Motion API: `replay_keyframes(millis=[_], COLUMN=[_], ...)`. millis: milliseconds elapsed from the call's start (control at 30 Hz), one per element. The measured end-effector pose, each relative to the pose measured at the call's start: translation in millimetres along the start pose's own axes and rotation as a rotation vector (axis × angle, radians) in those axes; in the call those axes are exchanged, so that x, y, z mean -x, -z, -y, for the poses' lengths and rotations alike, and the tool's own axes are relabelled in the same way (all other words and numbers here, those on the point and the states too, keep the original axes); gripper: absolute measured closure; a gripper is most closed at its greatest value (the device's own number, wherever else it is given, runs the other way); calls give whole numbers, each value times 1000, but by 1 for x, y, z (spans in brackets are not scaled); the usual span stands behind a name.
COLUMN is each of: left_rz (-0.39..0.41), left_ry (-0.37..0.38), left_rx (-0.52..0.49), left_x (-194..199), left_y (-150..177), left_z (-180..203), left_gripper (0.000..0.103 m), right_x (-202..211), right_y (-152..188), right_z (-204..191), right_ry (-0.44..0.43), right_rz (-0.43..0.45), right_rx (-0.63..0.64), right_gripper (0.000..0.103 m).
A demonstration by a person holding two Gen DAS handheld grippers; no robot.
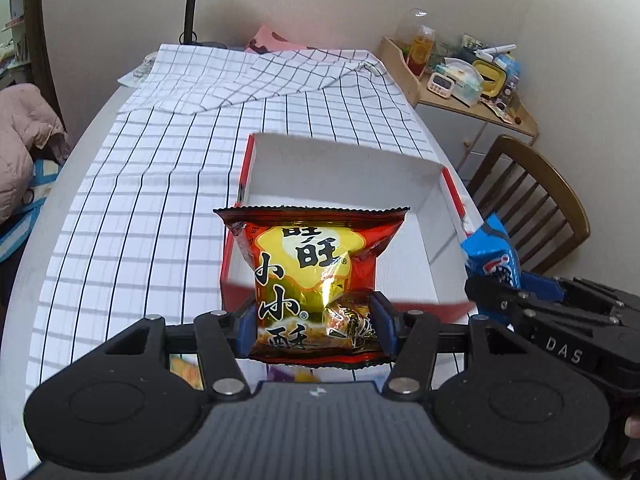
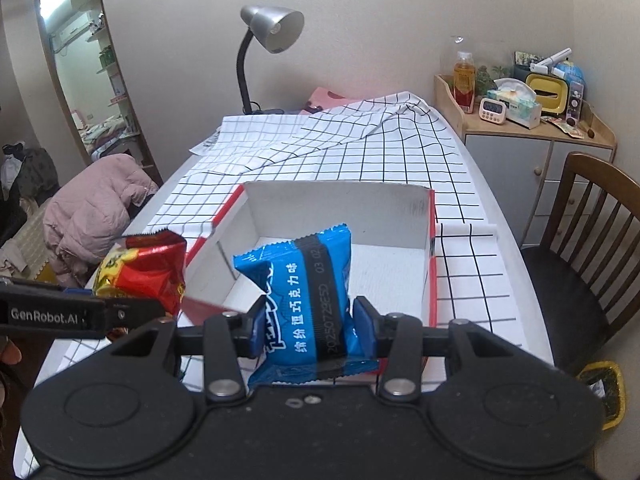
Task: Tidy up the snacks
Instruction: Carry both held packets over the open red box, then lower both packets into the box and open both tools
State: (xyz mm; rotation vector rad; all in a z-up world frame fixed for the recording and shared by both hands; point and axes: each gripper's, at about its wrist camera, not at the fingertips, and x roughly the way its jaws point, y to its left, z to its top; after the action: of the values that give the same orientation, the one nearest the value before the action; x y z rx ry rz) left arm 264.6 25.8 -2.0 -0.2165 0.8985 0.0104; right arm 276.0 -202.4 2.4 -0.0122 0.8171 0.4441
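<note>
My left gripper (image 1: 316,326) is shut on a red and yellow snack packet (image 1: 312,276) and holds it upright above the near edge of a white box with red outer sides (image 1: 340,168). My right gripper (image 2: 310,326) is shut on a blue snack packet (image 2: 308,292) and holds it over the near end of the same box (image 2: 336,200). The box inside looks bare. The blue packet (image 1: 498,258) shows at the right of the left wrist view, and the red packet (image 2: 144,272) at the left of the right wrist view.
The box sits on a table with a white checked cloth (image 1: 160,168). A desk lamp (image 2: 272,36) stands at the far end. A cabinet with clutter (image 2: 528,120) and a wooden chair (image 2: 592,240) are to the right. A pink jacket (image 2: 96,208) lies left.
</note>
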Motion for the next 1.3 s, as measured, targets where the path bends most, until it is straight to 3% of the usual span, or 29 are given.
replay_keyframes(millis=[500, 900, 1300], left_rz=[-88, -213, -256], left_ry=[-64, -119, -154], left_rx=[-50, -117, -124], left_x=[-88, -145, -158], left_y=[-48, -45, -39], left_z=[10, 18, 18], left_gripper=[46, 46, 46], right_x=[-85, -136, -143], right_y=[-30, -14, -8], right_z=[30, 21, 21], right_ry=[41, 72, 72], right_rz=[-125, -255, -284], right_rx=[-17, 84, 108], right_gripper=[60, 60, 59])
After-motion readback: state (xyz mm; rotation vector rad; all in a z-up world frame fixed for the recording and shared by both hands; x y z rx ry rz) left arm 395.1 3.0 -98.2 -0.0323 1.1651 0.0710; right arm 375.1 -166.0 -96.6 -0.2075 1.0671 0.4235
